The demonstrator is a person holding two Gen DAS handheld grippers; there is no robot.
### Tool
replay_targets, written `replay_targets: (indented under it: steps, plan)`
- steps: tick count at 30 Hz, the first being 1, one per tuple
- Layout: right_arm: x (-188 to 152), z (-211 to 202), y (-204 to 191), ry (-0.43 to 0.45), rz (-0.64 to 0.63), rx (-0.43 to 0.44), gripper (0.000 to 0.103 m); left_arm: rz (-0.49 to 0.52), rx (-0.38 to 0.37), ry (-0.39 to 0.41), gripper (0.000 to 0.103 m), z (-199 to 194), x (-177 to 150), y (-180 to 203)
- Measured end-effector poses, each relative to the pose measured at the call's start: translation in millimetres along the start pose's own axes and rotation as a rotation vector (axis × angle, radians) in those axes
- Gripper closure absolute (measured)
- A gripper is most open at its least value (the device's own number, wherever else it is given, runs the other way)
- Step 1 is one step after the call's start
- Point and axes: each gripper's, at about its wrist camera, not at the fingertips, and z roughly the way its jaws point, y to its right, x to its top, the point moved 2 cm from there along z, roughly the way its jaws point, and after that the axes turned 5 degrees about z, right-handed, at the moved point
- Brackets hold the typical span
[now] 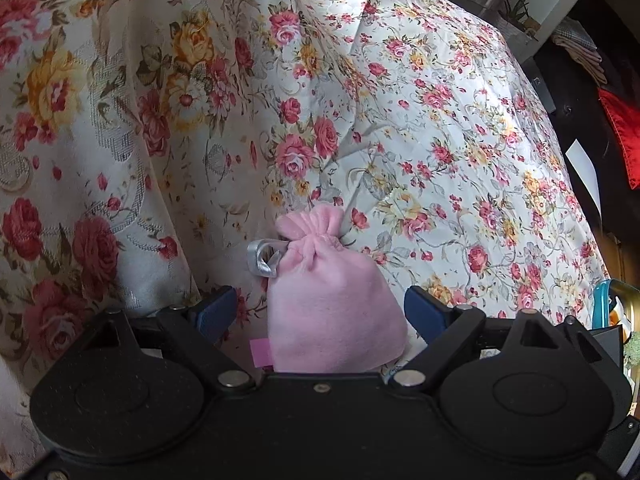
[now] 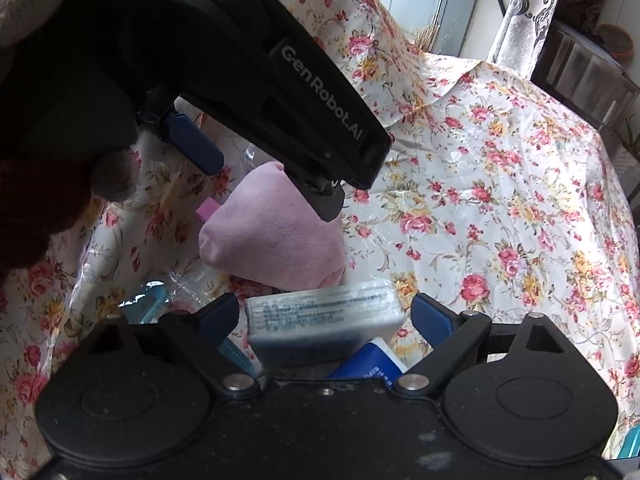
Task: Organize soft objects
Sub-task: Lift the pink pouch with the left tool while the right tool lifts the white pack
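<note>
Showing one pink drawstring pouch (image 1: 332, 304) on the floral cloth (image 1: 460, 140), between unclenched left gripper (image 1: 328, 312) fingers; right gripper (image 2: 326, 320), "GenRobot.AI" nearby, spread around one wrapped pack (image 2: 320, 316).

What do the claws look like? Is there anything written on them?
Both claws are black plastic, each with two big round discs at the base and silver bolts. The fingertips wear dark blue pads. The left claw, seen from the right wrist camera, has "GenRobot.AI" in pale letters along its side. The right claw looks the same. No cables show.
</note>
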Motion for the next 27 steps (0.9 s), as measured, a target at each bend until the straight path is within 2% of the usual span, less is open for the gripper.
replay_targets:
  steps: [8, 10, 14, 21, 23, 26, 27]
  plan:
    - [-2, -4, 15, 0.008, 0.088, 0.033, 0.011, 0.005, -0.009, -0.002, 0.014, 2, -1, 2]
    - [-3, -4, 17, 0.005, 0.082, 0.024, 0.011, 0.016, -0.020, -0.004, 0.009, 4, -1, 4]
    - [-5, -4, 15, 0.002, 0.061, 0.017, 0.011, 0.058, -0.049, -0.021, 0.009, 9, -2, 13]
    - [-5, -4, 9, 0.001, 0.035, 0.016, 0.011, 0.037, -0.017, -0.037, 0.009, 14, -3, 7]
    - [-3, -4, 8, 0.000, 0.031, 0.018, 0.013, 0.018, -0.012, -0.045, 0.013, 17, -3, 3]
    - [-2, -2, 6, -0.009, 0.025, 0.021, 0.016, 0.006, -0.030, -0.079, 0.025, 23, -4, 0]
    - [-1, -1, 6, -0.012, 0.024, 0.021, 0.016, 0.005, -0.039, -0.092, 0.025, 26, -4, 0]
